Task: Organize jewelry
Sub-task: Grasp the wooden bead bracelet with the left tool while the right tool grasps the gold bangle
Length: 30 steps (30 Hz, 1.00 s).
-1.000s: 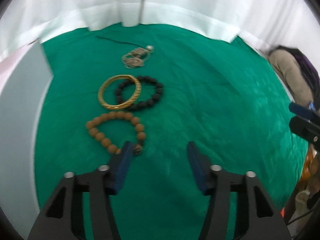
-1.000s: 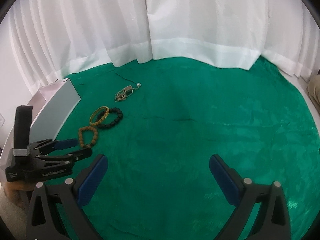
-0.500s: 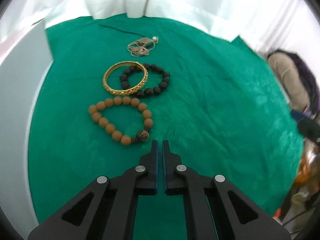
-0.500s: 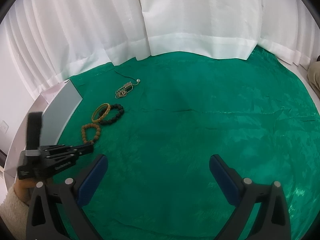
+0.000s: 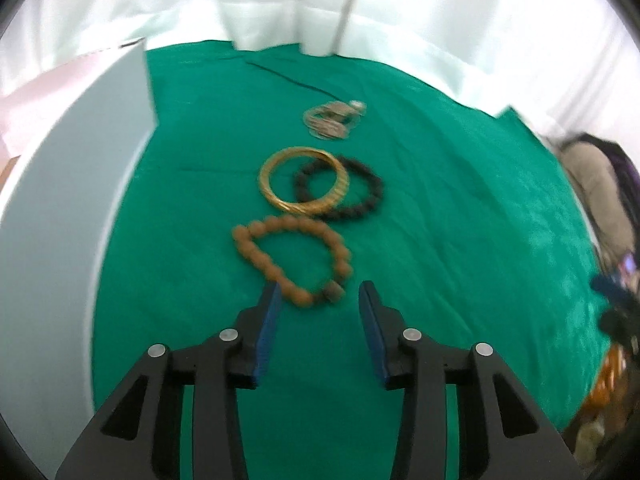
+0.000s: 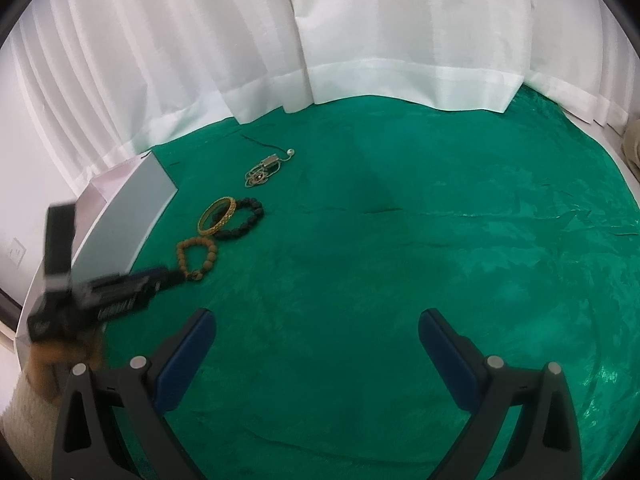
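Wooden beads point(image 5: 294, 258) sit just ahead of the half-open, empty left gripper point(image 5: 318, 300); lower so one strand lies between its jaws. Right gripper point(image 6: 316, 336) wide, empty.

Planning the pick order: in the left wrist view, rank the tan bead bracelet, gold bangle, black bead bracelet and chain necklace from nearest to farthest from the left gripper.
1. Tan wooden bead bracelet, just ahead of the left gripper, near its left finger.
2. Gold metal bangle and black bead bracelet, overlapping farther ahead; too close to call.
3. Tangled chain necklace, farthest, toward the white curtain.
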Available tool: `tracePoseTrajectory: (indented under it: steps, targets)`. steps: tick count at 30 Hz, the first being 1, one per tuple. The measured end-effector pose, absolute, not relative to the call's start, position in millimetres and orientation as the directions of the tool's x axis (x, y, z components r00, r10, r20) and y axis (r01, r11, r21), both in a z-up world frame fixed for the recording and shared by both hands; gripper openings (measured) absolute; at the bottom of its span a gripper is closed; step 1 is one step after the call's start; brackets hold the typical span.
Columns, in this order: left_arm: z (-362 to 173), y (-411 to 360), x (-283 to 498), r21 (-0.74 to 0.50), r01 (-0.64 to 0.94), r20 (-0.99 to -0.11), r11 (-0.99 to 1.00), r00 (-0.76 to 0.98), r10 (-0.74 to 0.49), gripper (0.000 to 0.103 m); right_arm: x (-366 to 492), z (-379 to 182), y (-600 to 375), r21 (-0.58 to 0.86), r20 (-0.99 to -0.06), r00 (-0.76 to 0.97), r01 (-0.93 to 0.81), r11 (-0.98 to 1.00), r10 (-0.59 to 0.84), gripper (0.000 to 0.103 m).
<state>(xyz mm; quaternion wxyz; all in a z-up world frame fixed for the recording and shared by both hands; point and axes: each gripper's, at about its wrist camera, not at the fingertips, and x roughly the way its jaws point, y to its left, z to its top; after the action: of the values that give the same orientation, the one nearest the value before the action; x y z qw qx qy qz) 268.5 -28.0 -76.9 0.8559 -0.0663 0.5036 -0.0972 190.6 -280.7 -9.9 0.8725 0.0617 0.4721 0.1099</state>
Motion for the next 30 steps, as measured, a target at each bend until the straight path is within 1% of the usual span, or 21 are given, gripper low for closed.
tracePoseTrajectory:
  steps: [3, 6, 8, 9, 10, 14, 15, 20, 23, 26, 30]
  targets:
    - [-88, -22, 288, -0.162, 0.032, -0.863, 0.986, 0.479, -0.157, 0.042, 188, -13, -280, 0.215, -0.813, 0.523, -0.137, 0.967, 0.255, 0.103]
    - [-101, -21, 297, -0.104, -0.007, -0.875, 0.995, 0.476, -0.088, 0.038, 189, -18, -280, 0.224, -0.819, 0.511, -0.131, 0.966, 0.259, 0.103]
    - [-102, -22, 292, -0.067, -0.007, -0.875, 0.998, 0.48, -0.055, 0.029, 189, -19, -280, 0.229, -0.82, 0.508, -0.132, 0.965, 0.264, 0.103]
    - [-101, -22, 288, -0.05, -0.001, -0.873, 0.999, 0.486, -0.043, 0.015, 189, -19, -280, 0.228, -0.82, 0.507, -0.133, 0.965, 0.264, 0.103]
    - [-101, -21, 284, -0.053, 0.004, -0.873, 0.999, 0.485, -0.048, 0.01, 189, -19, -280, 0.225, -0.821, 0.507, -0.135, 0.965, 0.262, 0.103]
    - [-96, -8, 263, -0.132, 0.001, -0.871, 0.991, 0.478, -0.116, 0.009, 190, -19, -279, 0.224, -0.822, 0.506, -0.137, 0.965, 0.262, 0.103]
    - [-90, -3, 254, -0.175, -0.001, -0.858, 0.985, 0.491, -0.152, 0.009, 192, -20, -278, 0.225, -0.822, 0.505, -0.137, 0.965, 0.264, 0.103]
    - [-57, 11, 219, -0.283, 0.002, -0.81, 0.959, 0.534, -0.241, 0.009, 191, -17, -273, 0.226, -0.821, 0.502, -0.151, 0.962, 0.272, 0.103]
    - [-38, 16, 202, -0.304, 0.021, -0.792, 0.953, 0.55, -0.265, 0.009, 194, -12, -266, 0.232, -0.82, 0.492, -0.181, 0.956, 0.292, 0.103]
    - [-29, 19, 190, -0.316, 0.028, -0.786, 0.948, 0.552, -0.279, 0.009, 205, -4, -258, 0.271, -0.82, 0.456, -0.222, 0.937, 0.346, 0.103]
    - [-28, 21, 181, -0.318, 0.025, -0.784, 0.948, 0.555, -0.278, 0.009, 245, -7, -238, 0.397, -0.818, 0.342, -0.246, 0.884, 0.463, 0.103]
